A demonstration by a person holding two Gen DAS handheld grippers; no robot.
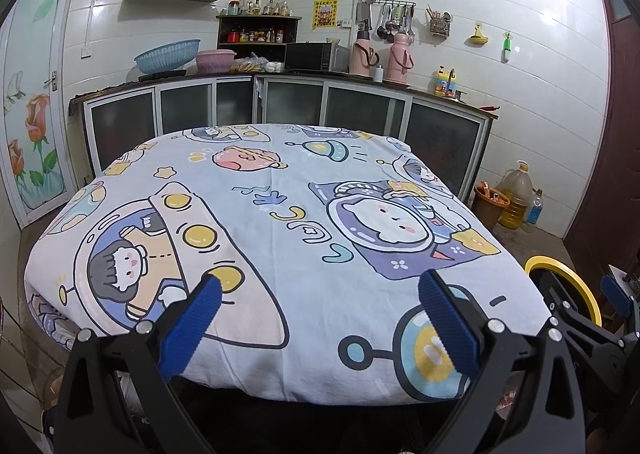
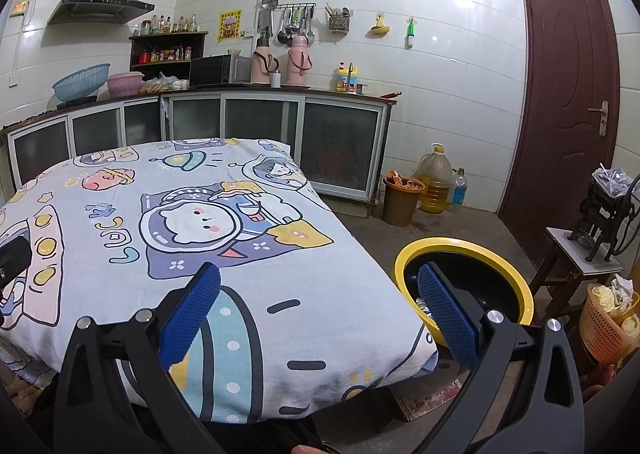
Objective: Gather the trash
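Both grippers are held over the near edge of a table covered by a cartoon-print cloth (image 1: 280, 213). The left gripper (image 1: 320, 294) has its jaws spread wide with nothing between them, and the right gripper (image 2: 320, 290) is likewise wide apart and empty. No loose trash is seen on the cloth in either view. The yellow-rimmed bin (image 2: 466, 278) stands on the floor just beside the table's right corner, with some crumpled wrappers faintly visible inside it — so the collecting appears to be largely done or not yet resupplied.

From here the likeliest fault is judged to be a snag: a blue finger pad (image 2: 192, 314) lowered onto the cloth could pinch the fabric and drag it off the table. A careless swing of the right gripper could also knock the bin's rim.

Much is hidden. The bin's contents are partly masked by the right finger, the table's near edge and underside are cut off by the gripper frames, and a dark object (image 2: 14, 258) at the left edge of the right wrist view cannot be identified.
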